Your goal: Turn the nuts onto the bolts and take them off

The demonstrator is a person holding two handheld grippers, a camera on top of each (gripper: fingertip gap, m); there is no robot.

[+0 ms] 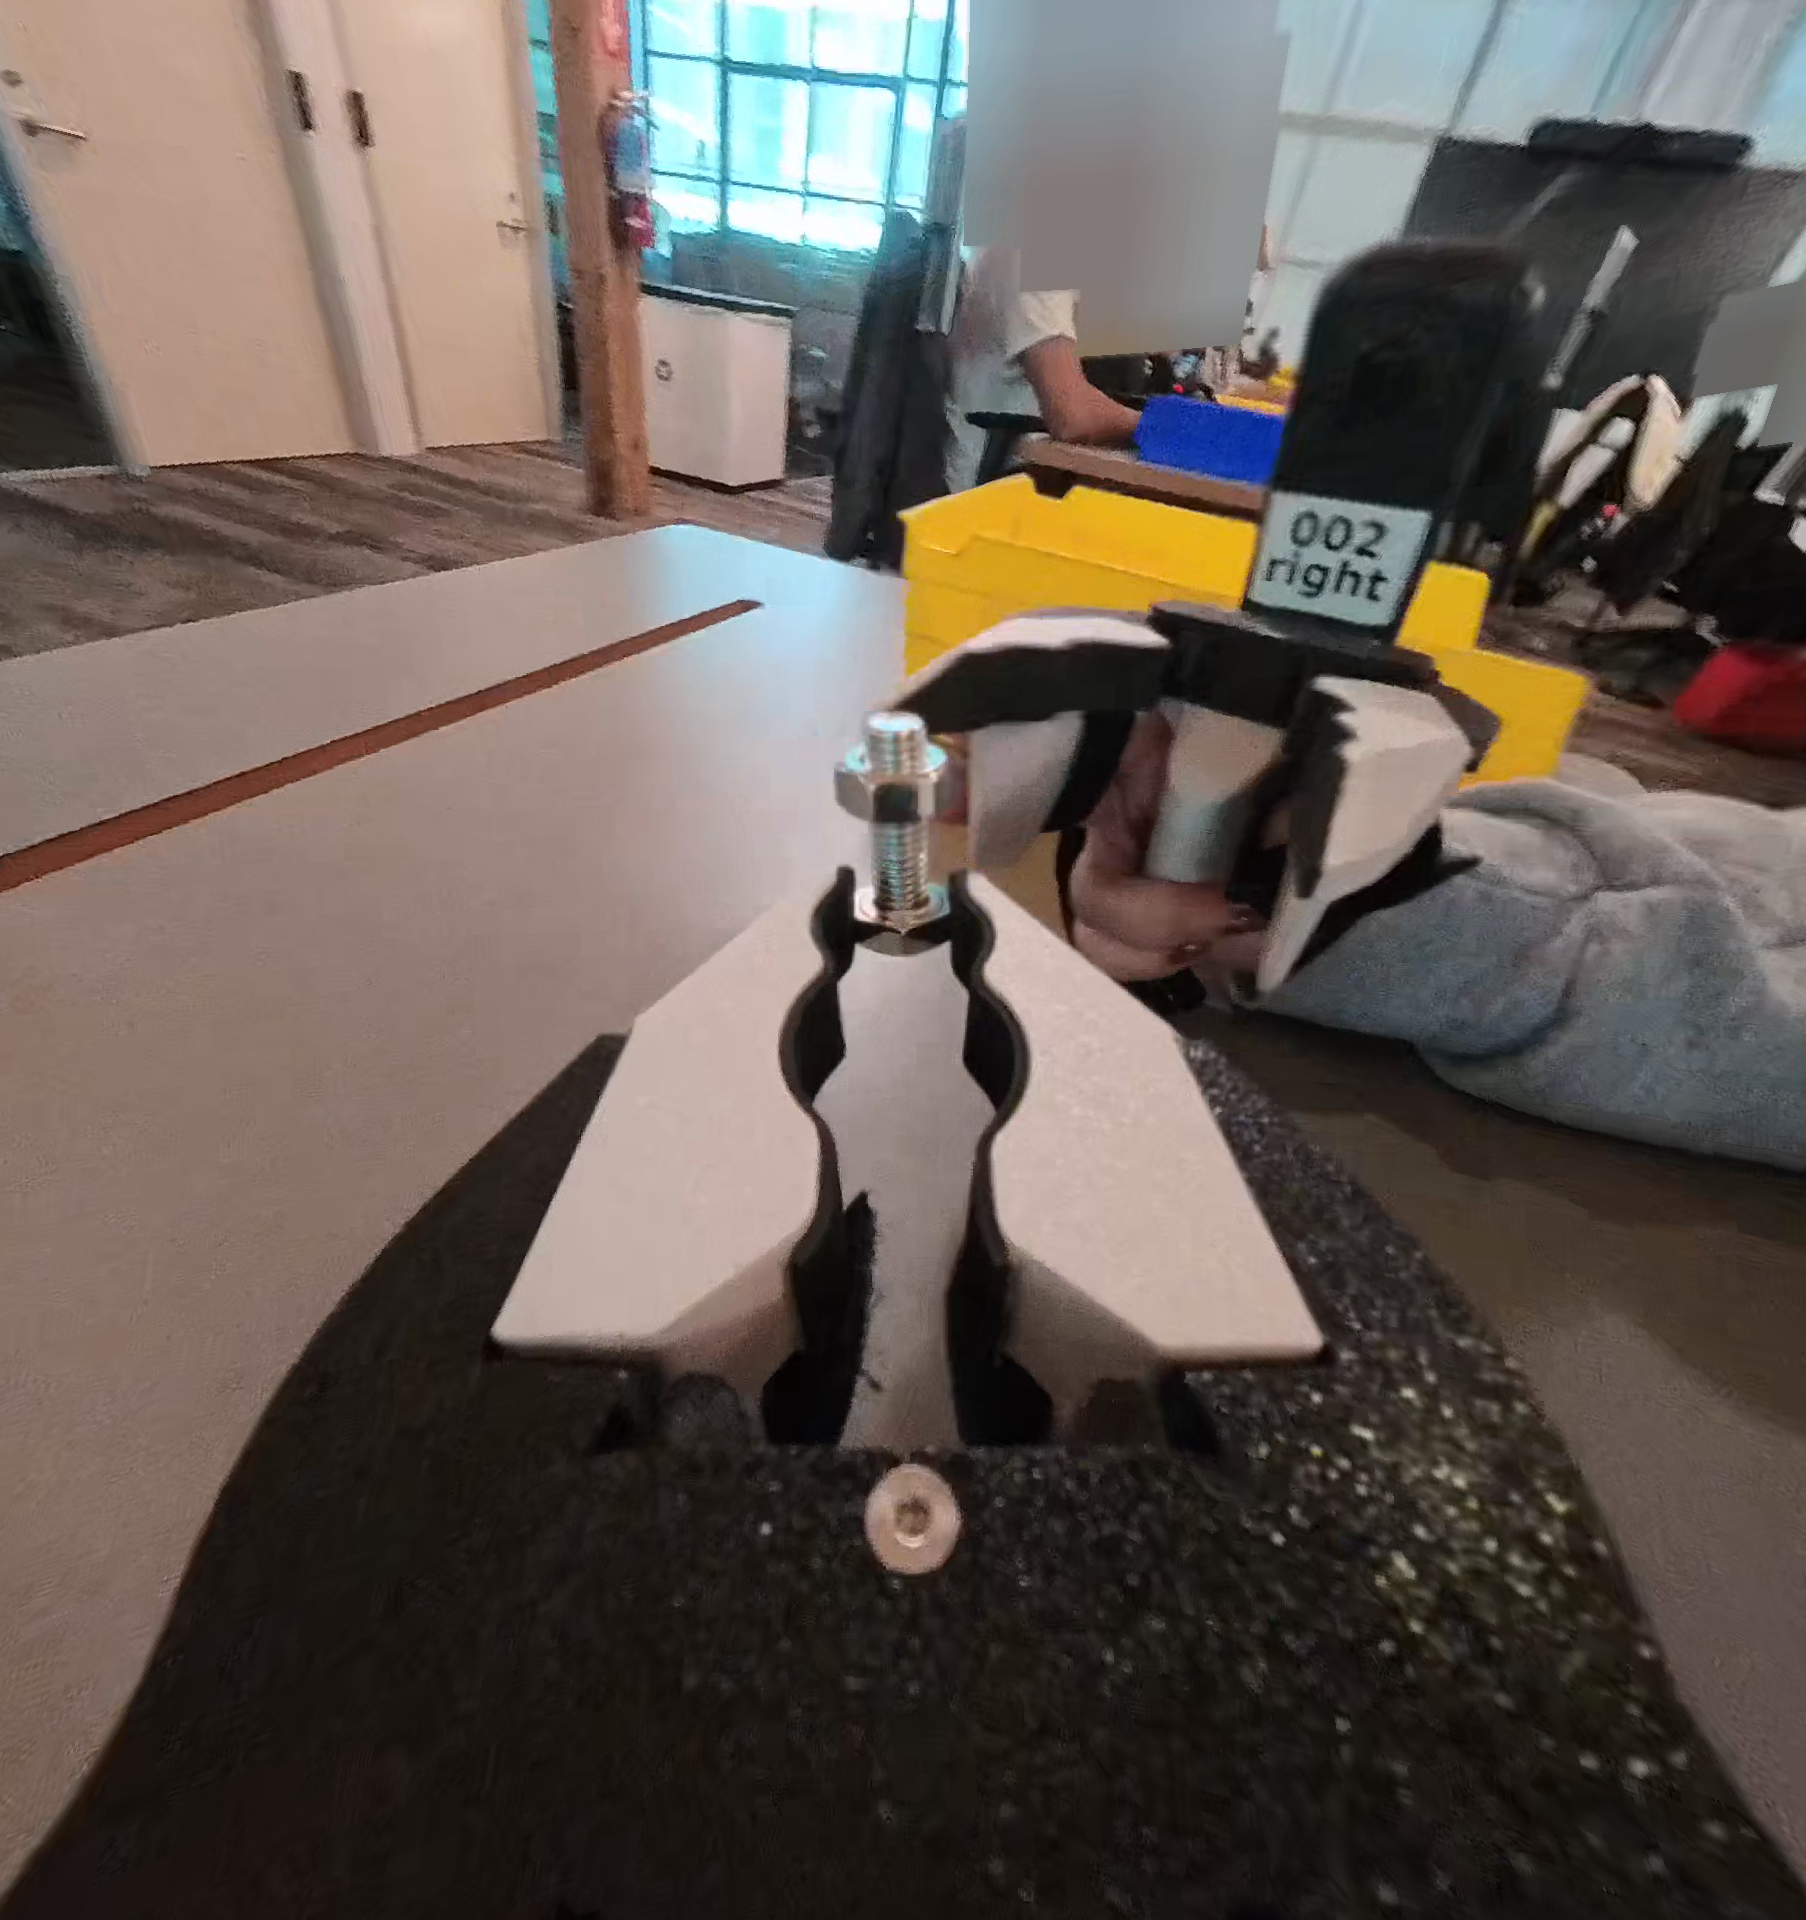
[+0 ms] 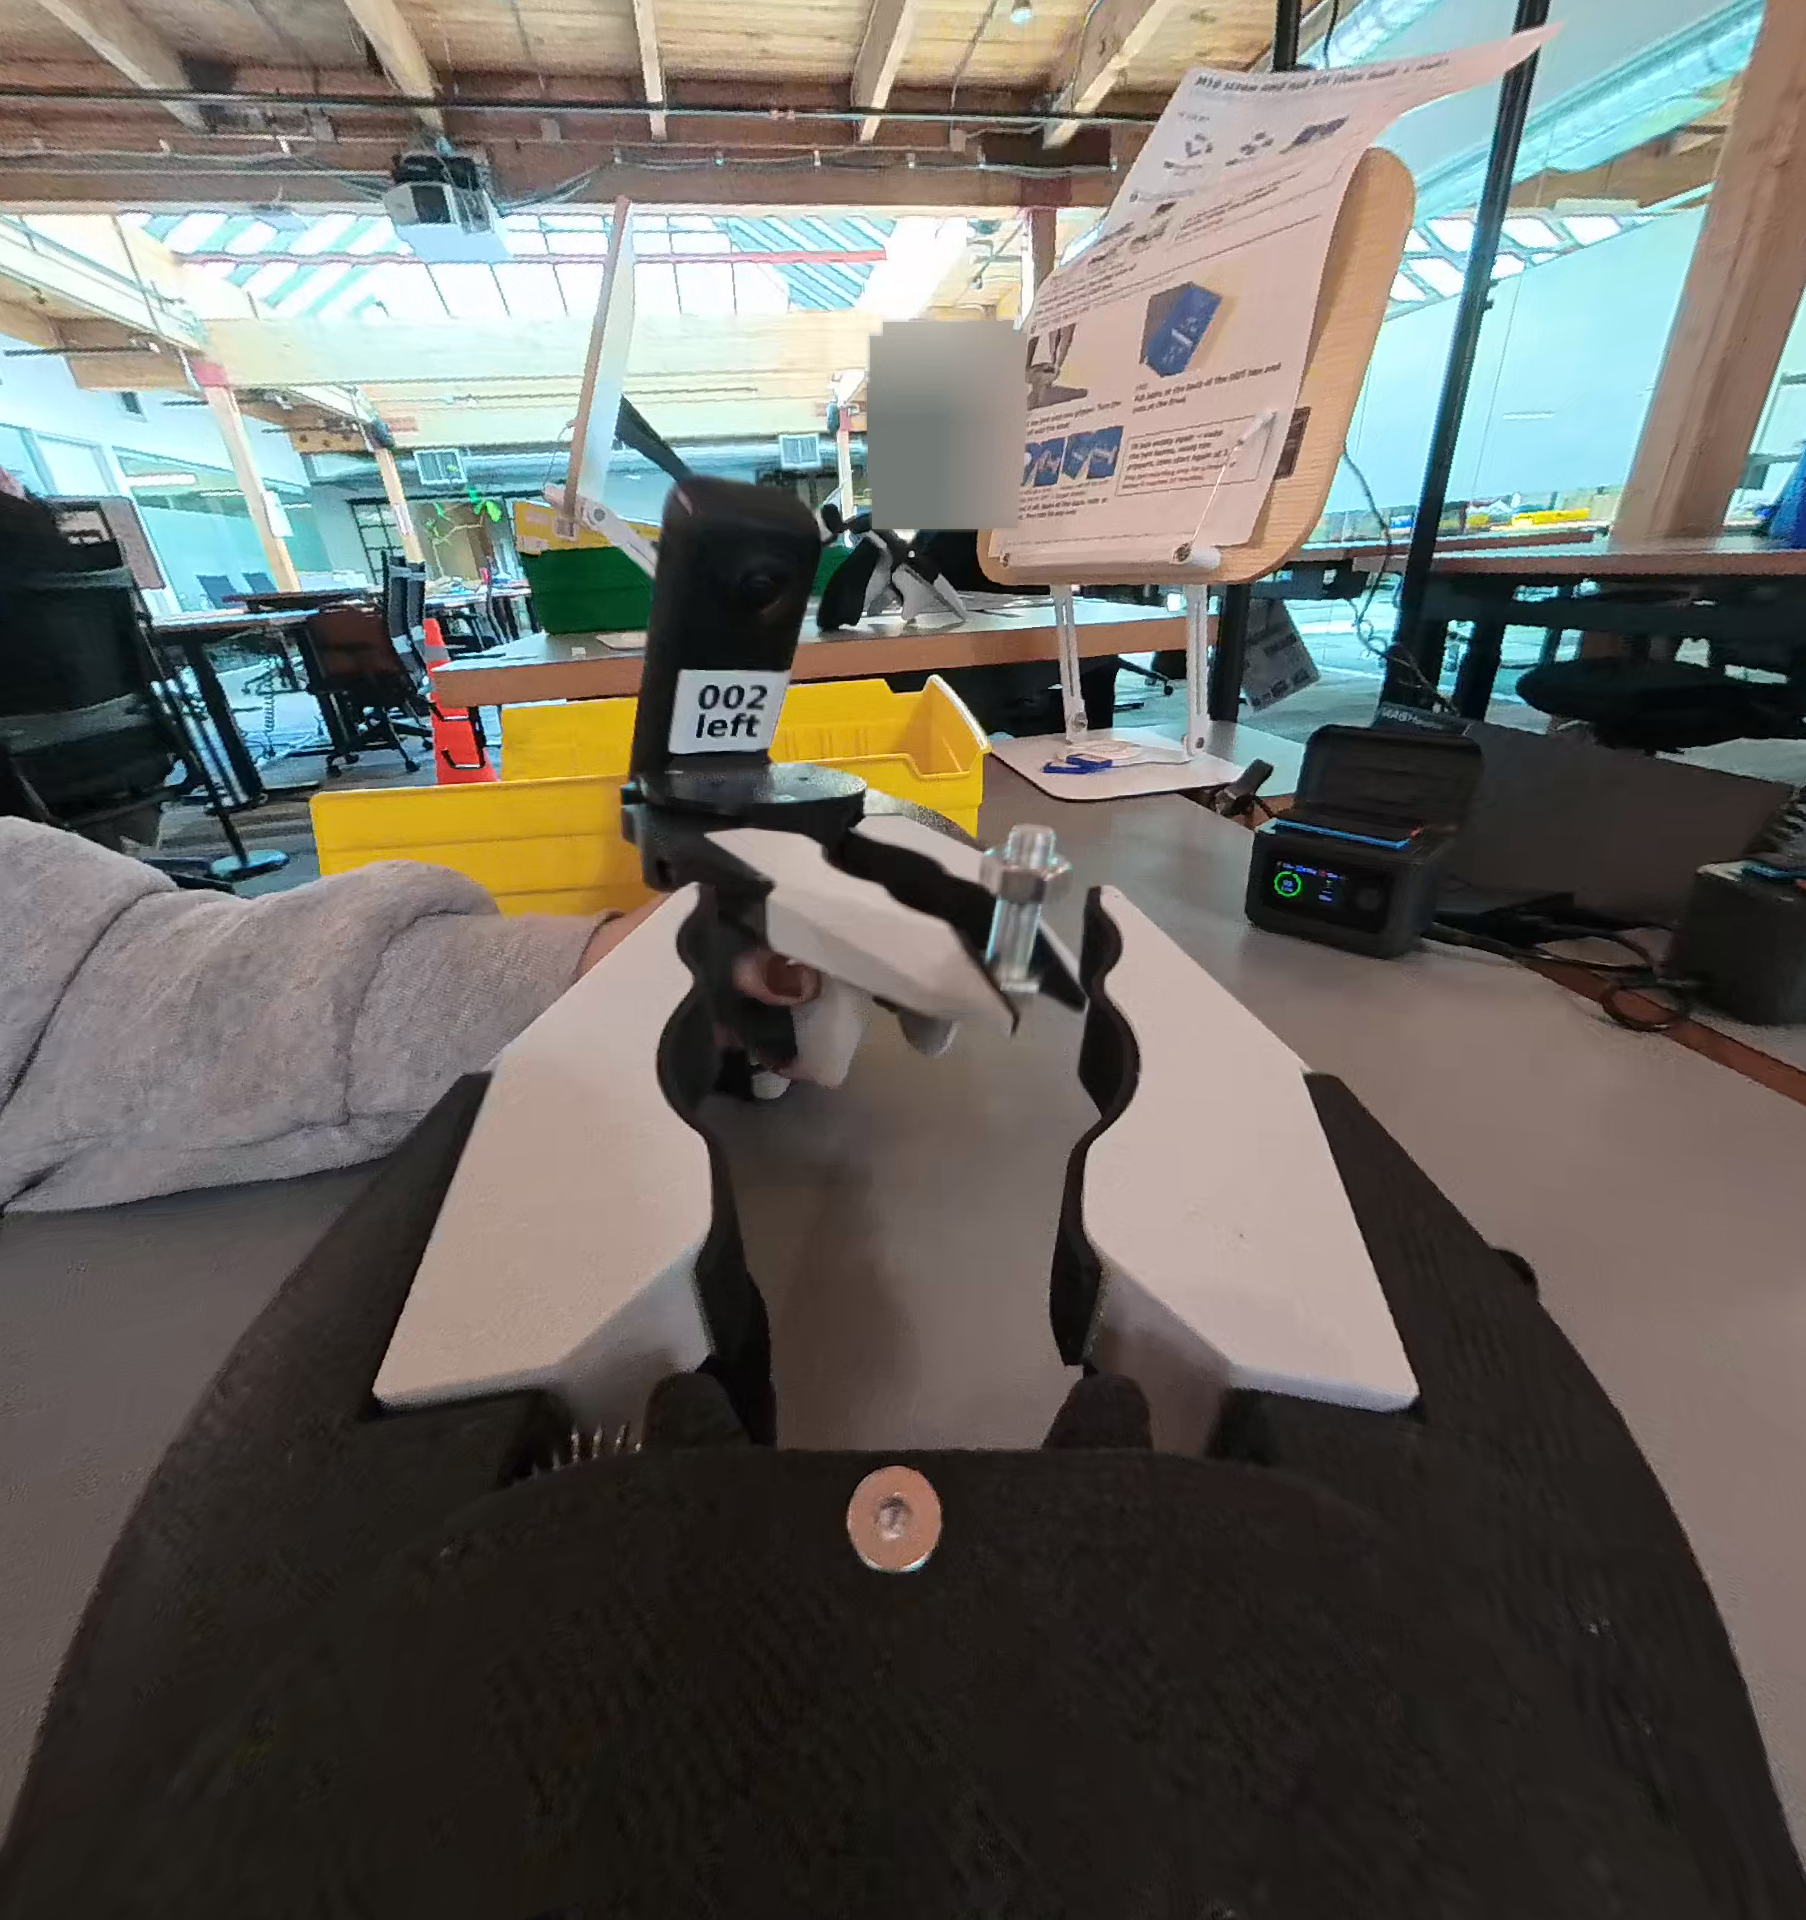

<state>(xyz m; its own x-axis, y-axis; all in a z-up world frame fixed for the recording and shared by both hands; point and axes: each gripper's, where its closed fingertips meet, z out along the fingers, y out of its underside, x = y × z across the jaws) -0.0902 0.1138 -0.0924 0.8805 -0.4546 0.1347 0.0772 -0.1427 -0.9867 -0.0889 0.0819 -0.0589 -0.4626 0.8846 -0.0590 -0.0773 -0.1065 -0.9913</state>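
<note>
A silver bolt [image 1: 892, 857] stands upright above the table, with a silver nut [image 1: 891, 777] threaded near its top end. My left gripper [image 1: 894, 920] is shut on the bolt's head at the bottom. My right gripper [image 1: 1138, 831] sits just right of the nut, one fingertip [image 1: 925, 722] close beside it. In the right wrist view my right gripper [image 2: 891, 914] is open wide. The bolt [image 2: 1016, 940] and nut [image 2: 1024, 875] stand inside the gap near its right finger [image 2: 1221, 1143], with no visible grip. The left gripper [image 2: 1018, 997] holds the bolt from below.
The grey table [image 1: 359, 935] has a brown seam. Yellow bins [image 1: 1044, 561] stand at its far edge, also in the right wrist view [image 2: 483, 842]. A sheet on a wooden stand [image 2: 1190, 343], a small black device with a screen [image 2: 1346, 883] and cables lie right. Grey sleeves rest on the table. Some 4 cm of space lies between my two pairs of fingers.
</note>
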